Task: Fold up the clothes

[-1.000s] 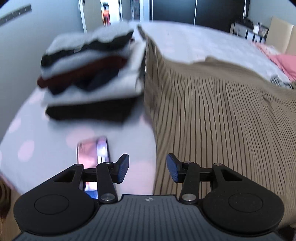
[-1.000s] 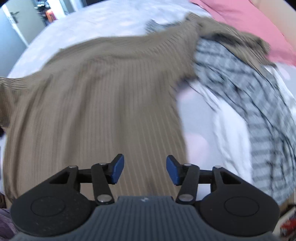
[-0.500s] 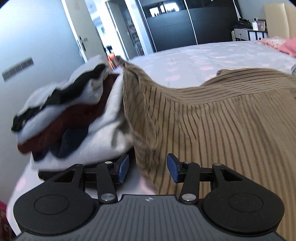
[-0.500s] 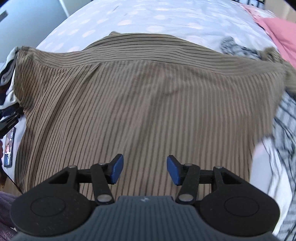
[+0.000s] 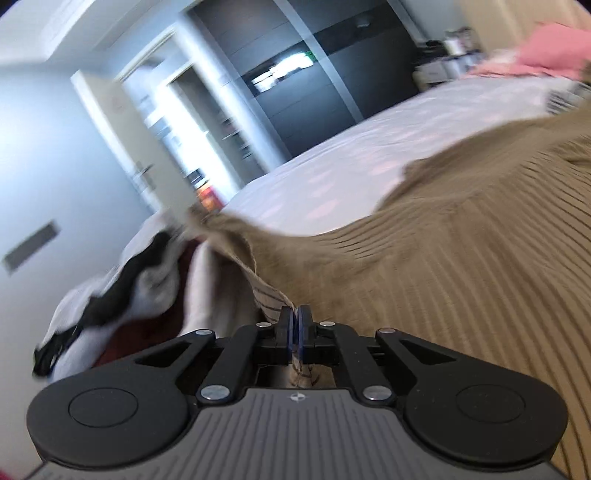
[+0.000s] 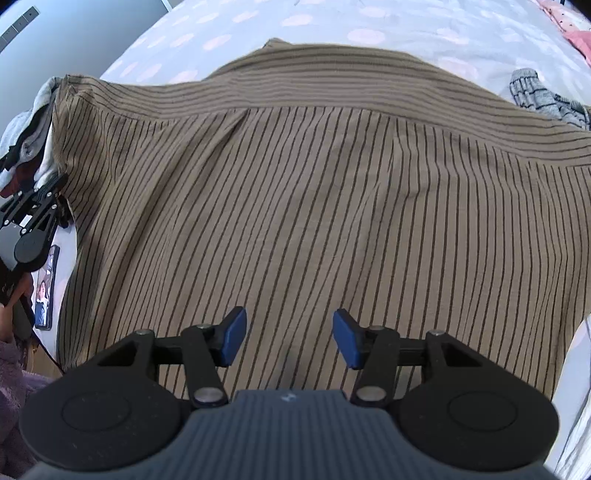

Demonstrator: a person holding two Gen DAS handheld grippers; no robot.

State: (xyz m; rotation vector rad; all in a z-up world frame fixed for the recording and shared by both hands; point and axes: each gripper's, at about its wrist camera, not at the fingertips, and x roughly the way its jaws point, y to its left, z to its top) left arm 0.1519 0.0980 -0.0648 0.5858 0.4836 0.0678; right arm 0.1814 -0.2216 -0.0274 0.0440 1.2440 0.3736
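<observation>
My left tongs (image 5: 294,325) are clenched on the edge of the brown striped shirt (image 6: 314,206), at 9 o'clock of it. The shirt lies spread on the bed (image 6: 332,22). My right tongs (image 6: 288,338) hang released above its lower part.

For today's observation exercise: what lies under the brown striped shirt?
The striped shirt is spread over a dotted bedsheet, seen past its edges. A checked garment pokes out at its right. What else it covers cannot be seen.
</observation>
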